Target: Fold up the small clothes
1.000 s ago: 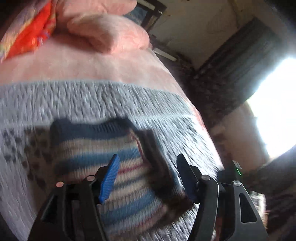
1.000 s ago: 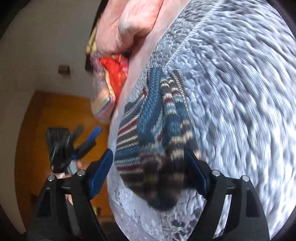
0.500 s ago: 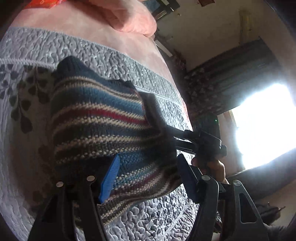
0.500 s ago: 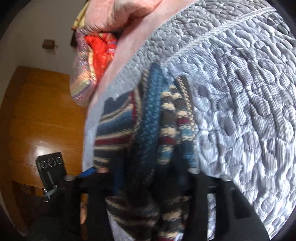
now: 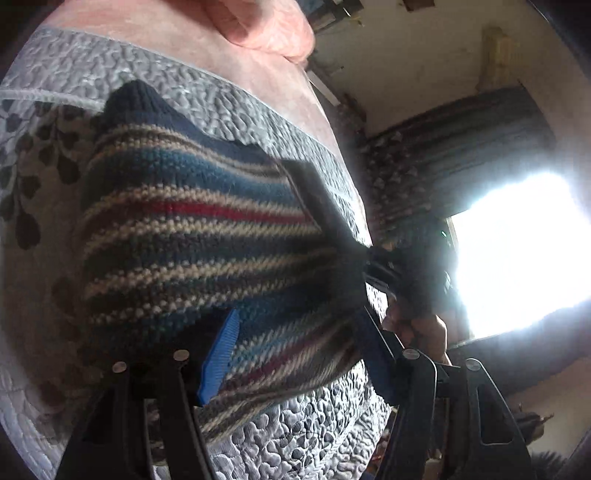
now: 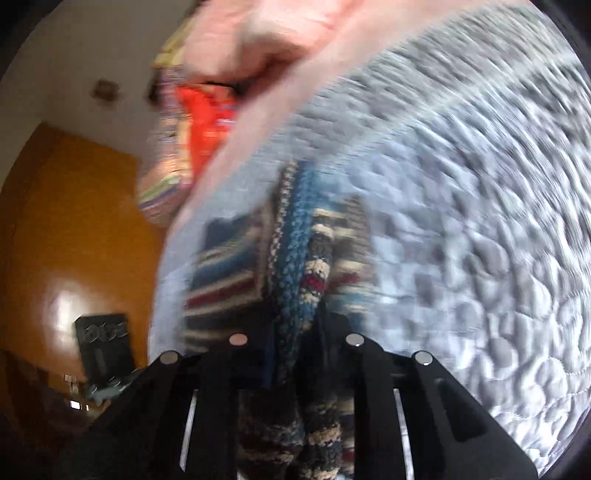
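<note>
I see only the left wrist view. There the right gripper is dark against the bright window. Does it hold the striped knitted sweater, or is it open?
Observer: In the right wrist view, the right gripper is shut on a bunched fold of the striped knitted sweater.
Operator: Thank you. Is there something beside the pink pillow that I do not see?
Observer: Yes. A folded red and multicoloured fabric lies next to the pink pillow, beyond the edge of the grey quilted bedspread.
</note>
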The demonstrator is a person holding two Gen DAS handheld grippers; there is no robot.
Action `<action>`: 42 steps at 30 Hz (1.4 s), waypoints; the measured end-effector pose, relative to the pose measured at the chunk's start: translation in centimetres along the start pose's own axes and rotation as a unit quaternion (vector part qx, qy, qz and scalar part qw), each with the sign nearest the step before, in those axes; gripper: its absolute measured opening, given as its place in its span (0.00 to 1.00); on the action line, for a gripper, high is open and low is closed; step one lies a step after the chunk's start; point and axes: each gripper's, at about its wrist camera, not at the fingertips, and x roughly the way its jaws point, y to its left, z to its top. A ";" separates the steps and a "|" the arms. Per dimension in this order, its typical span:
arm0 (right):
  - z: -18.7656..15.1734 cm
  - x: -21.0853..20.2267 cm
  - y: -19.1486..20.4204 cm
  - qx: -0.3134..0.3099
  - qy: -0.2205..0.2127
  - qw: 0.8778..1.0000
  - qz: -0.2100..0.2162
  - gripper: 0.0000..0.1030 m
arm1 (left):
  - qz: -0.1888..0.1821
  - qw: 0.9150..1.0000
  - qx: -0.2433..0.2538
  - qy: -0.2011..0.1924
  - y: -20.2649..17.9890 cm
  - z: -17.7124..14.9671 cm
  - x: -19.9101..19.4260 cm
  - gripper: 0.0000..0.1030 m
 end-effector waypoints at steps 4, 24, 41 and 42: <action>0.2 1.1 -1.9 0.034 0.020 0.999 0.027 0.24 | 0.016 1.000 -0.006 0.010 0.2 -0.1 0.9 0.60; 3.9 2.5 -2.3 0.032 0.008 0.999 -0.001 0.26 | 0.052 0.997 -0.048 0.032 4.7 8.1 1.4 0.51; 4.3 0.5 1.2 -0.029 0.049 0.998 0.001 0.06 | 0.048 0.998 0.006 0.048 1.8 5.7 0.6 0.50; 3.7 -0.1 1.6 -0.036 0.053 0.998 0.013 0.06 | 0.025 0.998 0.019 0.049 1.0 5.1 -0.1 0.50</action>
